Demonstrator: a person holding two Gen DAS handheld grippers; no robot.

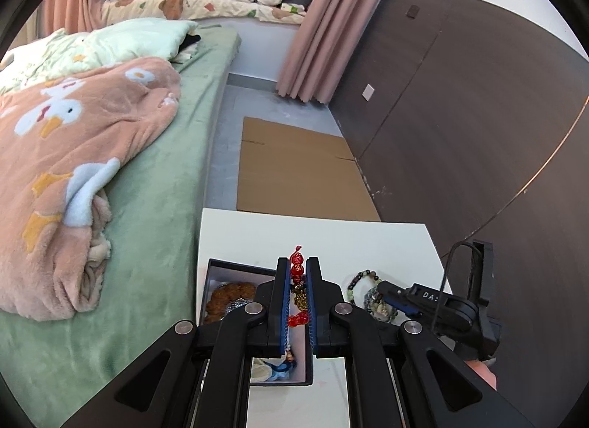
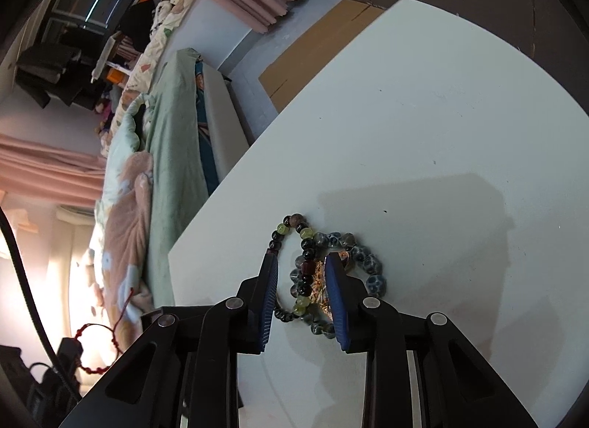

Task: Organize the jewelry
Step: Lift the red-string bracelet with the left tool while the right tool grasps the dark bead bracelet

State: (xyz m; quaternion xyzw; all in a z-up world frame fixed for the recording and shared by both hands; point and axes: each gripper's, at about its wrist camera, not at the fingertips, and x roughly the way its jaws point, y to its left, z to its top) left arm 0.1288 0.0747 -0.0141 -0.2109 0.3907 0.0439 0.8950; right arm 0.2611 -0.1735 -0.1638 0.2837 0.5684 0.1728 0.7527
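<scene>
Left wrist view: our own linkage covers the near half of the open box [image 1: 235,273], so we see only its far corner and a strip of its floor below the jaws. A brown beaded piece [image 1: 230,297] lies inside, left of the left gripper [image 1: 299,282]; other contents nearer us are too cut off to identify. The left gripper is clamped on the red bead strand [image 1: 297,269], whose long axis runs along the fingers, red tip poking out past the fingertips and darker gold-brown beads further back between the pads. In the right wrist view a loop of thin red cord [image 2: 97,348] hangs at lower left; we cannot see what it is attached to.

The right gripper [image 2: 300,279] sits low over the bracelet pile [image 2: 320,273] on the white table [image 2: 423,115]. The jaws are partly closed around the pile; we see the right pad against a gold piece and the blue-grey beads, while the left pad stands just beside the green-and-dark bead loop, contact not resolved. That loop's long axis runs away from the fingertips, slightly left.

The table edge lies close to the left of the right gripper, with the bed [image 2: 173,170] beyond. Ahead and to the right the tabletop is bare.
</scene>
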